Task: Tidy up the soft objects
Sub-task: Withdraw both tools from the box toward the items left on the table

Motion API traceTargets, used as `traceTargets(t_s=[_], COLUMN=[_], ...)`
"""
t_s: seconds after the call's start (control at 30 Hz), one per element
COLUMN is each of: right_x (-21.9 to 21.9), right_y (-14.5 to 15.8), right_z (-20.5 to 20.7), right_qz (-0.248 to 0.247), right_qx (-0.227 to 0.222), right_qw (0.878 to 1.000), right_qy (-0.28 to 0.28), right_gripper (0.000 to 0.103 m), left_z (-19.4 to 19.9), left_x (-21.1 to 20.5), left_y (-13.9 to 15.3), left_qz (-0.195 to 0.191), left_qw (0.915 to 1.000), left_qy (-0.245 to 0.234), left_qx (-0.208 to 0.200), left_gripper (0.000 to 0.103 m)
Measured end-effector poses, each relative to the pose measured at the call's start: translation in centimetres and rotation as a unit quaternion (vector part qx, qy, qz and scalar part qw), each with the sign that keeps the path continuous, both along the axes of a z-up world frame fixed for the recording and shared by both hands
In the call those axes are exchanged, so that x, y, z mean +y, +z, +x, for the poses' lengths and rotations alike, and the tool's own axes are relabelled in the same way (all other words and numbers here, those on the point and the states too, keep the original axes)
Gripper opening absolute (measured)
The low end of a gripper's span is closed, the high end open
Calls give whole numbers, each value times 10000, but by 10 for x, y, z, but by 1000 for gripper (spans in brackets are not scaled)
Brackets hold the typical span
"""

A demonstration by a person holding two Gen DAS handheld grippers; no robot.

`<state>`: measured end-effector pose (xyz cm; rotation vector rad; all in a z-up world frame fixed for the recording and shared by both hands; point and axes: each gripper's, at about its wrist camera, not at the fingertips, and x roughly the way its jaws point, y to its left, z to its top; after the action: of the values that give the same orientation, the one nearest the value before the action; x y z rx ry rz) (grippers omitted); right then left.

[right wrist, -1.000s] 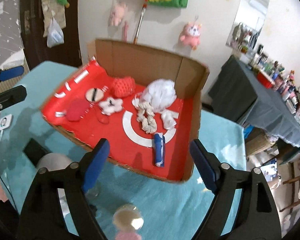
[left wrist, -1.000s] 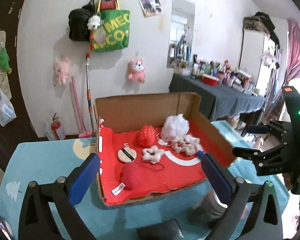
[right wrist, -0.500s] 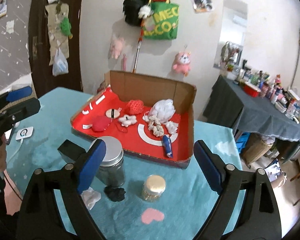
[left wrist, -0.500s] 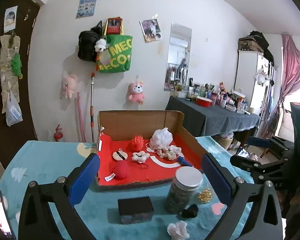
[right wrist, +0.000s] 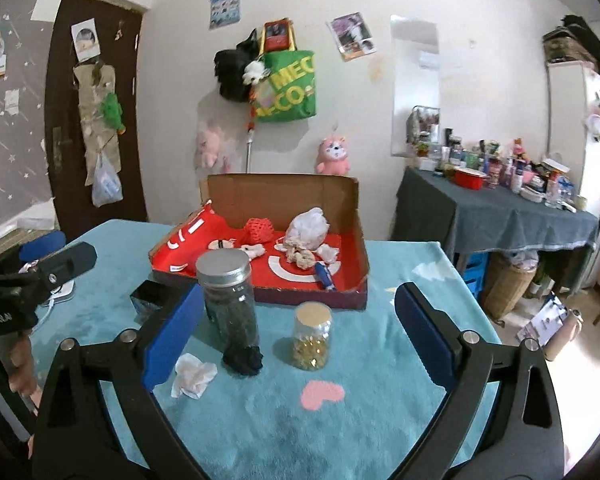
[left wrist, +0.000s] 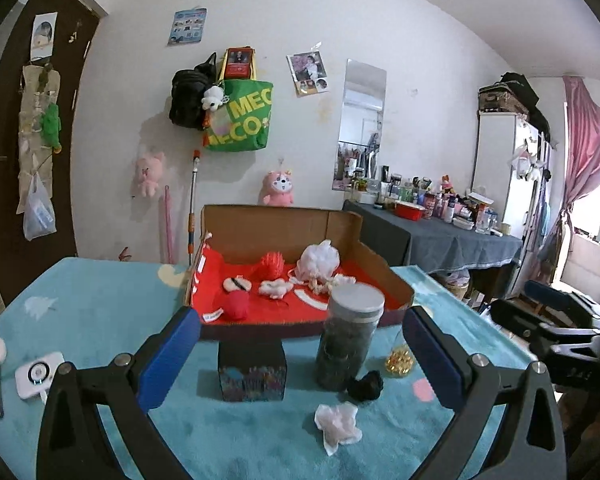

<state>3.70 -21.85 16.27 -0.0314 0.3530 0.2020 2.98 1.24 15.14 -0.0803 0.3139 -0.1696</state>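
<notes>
Looking out from the left wrist, the left gripper [left wrist: 300, 352] is wide open and holds nothing, the white soft scrap [left wrist: 338, 426] lies on the blue tablecloth [left wrist: 100, 312] at 6 o'clock from the tall jar [left wrist: 350, 336], and the black soft lump [left wrist: 366, 386] touches the jar's foot. From the right wrist, the right gripper [right wrist: 300, 332] is opening its jaws with nothing held, and the same scrap [right wrist: 192, 374] and lump [right wrist: 244, 360] wait well short of the red box [right wrist: 260, 268], at 6 o'clock from it. A grab at the lump might bump the tall jar over, or knock the small gold jar [right wrist: 312, 336] at 3 o'clock.
</notes>
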Motion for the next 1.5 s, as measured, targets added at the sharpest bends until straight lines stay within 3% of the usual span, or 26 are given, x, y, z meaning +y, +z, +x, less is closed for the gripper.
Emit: traceTargets(t_s=[0.3,0.77,1.5], right_x=[0,0,-7], right_y=[-37,-96,-125], right_z=[-19,-5,4], right_qz=[-135,-13,36], right_qx=[-216,523,996], right_qw=[9984,9966,9925], right_qy=[-506,-631,-705], right_gripper=[98,98,98], left_z=[-6,0,10], left_x=[-6,-12,-13], left_y=[-40,-79,-109], left_qz=[-33,251,355], left_qw=[9997,9973,9911], left_qy=[125,272,351], left_qx=[197,637,1233], left_gripper=[103,103,103])
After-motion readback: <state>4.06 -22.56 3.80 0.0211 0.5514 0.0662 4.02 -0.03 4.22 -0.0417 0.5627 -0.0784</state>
